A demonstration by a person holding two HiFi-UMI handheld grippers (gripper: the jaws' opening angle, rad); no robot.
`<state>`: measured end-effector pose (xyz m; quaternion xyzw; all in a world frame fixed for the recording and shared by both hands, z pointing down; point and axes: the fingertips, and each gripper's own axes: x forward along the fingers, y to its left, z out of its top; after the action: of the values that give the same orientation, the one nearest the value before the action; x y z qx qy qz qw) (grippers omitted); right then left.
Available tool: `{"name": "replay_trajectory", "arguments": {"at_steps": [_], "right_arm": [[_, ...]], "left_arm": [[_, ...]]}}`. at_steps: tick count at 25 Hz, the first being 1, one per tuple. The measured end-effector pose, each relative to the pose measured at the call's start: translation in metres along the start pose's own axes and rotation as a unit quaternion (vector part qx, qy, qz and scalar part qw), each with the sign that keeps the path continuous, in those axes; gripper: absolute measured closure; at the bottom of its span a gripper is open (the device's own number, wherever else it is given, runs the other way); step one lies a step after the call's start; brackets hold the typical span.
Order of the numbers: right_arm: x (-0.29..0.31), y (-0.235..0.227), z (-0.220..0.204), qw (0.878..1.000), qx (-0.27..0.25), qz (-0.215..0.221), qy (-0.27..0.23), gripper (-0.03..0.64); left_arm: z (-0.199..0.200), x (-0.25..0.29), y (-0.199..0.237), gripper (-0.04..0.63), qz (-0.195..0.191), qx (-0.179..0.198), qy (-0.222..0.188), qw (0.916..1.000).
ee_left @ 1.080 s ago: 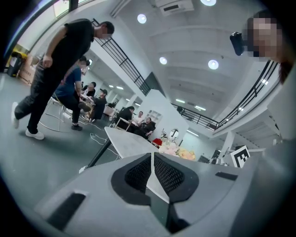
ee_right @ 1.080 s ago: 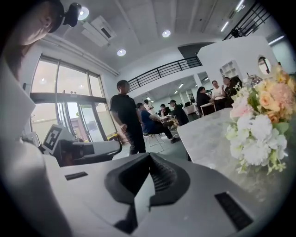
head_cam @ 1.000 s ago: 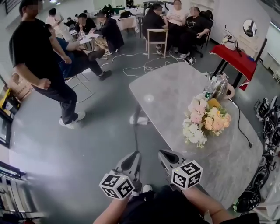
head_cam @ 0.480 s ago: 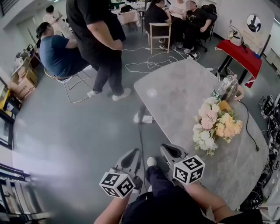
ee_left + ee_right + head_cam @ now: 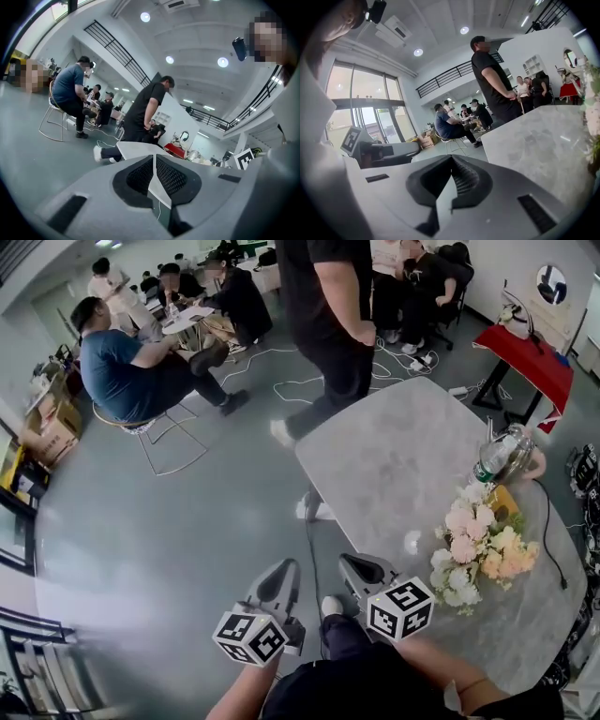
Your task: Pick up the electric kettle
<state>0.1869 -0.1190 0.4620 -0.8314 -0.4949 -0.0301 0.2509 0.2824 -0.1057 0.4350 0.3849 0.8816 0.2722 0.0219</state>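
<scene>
The electric kettle (image 5: 513, 446), clear glass with a handle on its right, stands at the far right edge of the grey marble table (image 5: 394, 456), beside a plastic bottle (image 5: 487, 461). Both grippers hang over the floor, short of the table's near left corner and far from the kettle. My left gripper (image 5: 285, 572) is shut with nothing in it, and its mesh pads meet in the left gripper view (image 5: 153, 161). My right gripper (image 5: 358, 568) is also shut and empty (image 5: 451, 164). The kettle shows small and distant in the left gripper view (image 5: 193, 154).
A bouquet of pink, white and orange flowers (image 5: 480, 554) lies on the table nearer than the kettle. A black cable (image 5: 553, 540) runs along the right edge. A person in black (image 5: 328, 324) stands at the table's far end. Seated people (image 5: 122, 371) and a red table (image 5: 534, 362) are beyond.
The person in black has walked from the left to the table's far end. The table, flowers and kettle have slid right and lower in the head view. Both grippers stay shut.
</scene>
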Motion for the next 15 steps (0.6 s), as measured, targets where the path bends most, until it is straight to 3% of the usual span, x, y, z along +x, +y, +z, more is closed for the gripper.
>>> {"name": "replay_trajectory", "arguments": {"at_steps": [15], "right_arm": [[0.094, -0.069, 0.041, 1.000, 0.018, -0.013, 0.007, 0.611]], "left_arm": [[0.046, 0.115, 0.053, 0.572, -0.023, 0.011, 0.021, 0.9995]]}}
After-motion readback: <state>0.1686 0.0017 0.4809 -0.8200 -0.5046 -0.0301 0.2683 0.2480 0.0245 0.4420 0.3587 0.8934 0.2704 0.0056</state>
